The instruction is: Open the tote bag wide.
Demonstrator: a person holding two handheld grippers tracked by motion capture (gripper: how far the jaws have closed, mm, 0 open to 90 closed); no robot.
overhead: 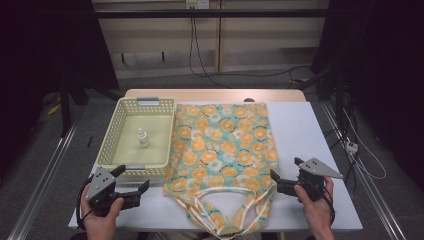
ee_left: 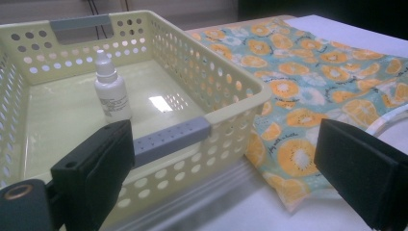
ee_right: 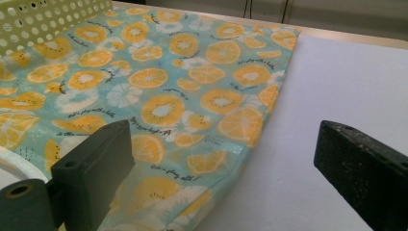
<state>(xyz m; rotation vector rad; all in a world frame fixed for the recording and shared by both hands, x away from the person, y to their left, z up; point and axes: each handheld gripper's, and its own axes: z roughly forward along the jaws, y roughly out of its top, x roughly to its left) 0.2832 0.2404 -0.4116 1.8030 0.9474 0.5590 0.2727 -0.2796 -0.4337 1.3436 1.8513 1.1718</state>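
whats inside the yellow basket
One small white dropper bottle stands upright on the floor of the basket, apart from its walls. The rest of the floor shows bare; nothing covers it.

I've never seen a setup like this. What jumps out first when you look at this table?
The bright tote bag printed with orange slices catches the eye first, lying flat across the middle of the white table. Left of it sits a pale yellow basket with one small white dropper bottle standing upright inside. Near the front edge, a person holds the left gripper and the right gripper, both with jaws open and nothing between them.
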